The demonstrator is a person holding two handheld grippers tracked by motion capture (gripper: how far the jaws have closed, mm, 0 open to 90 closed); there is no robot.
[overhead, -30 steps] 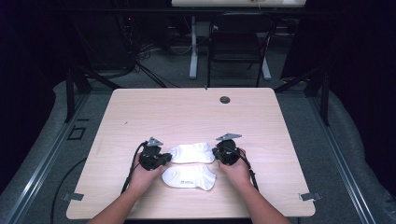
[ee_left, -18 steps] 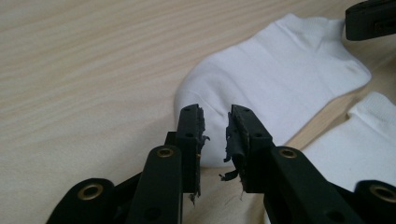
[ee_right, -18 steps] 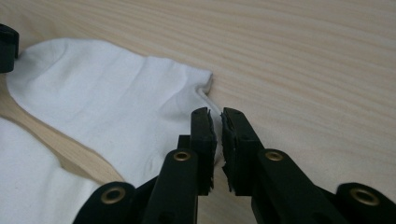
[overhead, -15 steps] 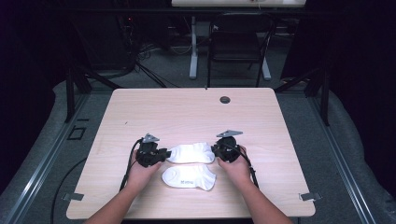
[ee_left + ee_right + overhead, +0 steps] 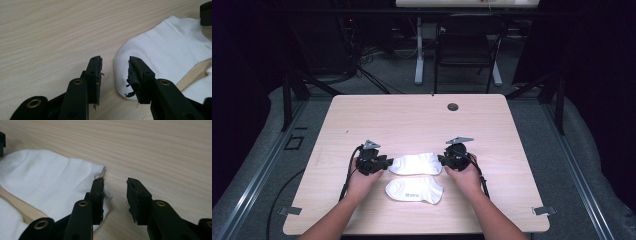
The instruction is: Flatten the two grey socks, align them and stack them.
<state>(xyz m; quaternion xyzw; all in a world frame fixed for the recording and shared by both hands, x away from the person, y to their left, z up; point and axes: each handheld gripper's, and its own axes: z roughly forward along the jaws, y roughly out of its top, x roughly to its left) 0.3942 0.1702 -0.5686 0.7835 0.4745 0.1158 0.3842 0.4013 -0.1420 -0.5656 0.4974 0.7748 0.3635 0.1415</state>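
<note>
While both grippers' jaws have just been opening, upper sock (image 5: pixel 416 163) seemingly lies free.

Far half of tabletop (image 5: pixel 412 120): bare wood, open passage, save a small dark grommet (image 5: pixel 453 106) near the far edge.
Left and right edges: open strips outside each hand.
Near middle: two white socks (image 5: pixel 416 163) (image 5: pixel 414 189) lie flat between the grippers.
</note>
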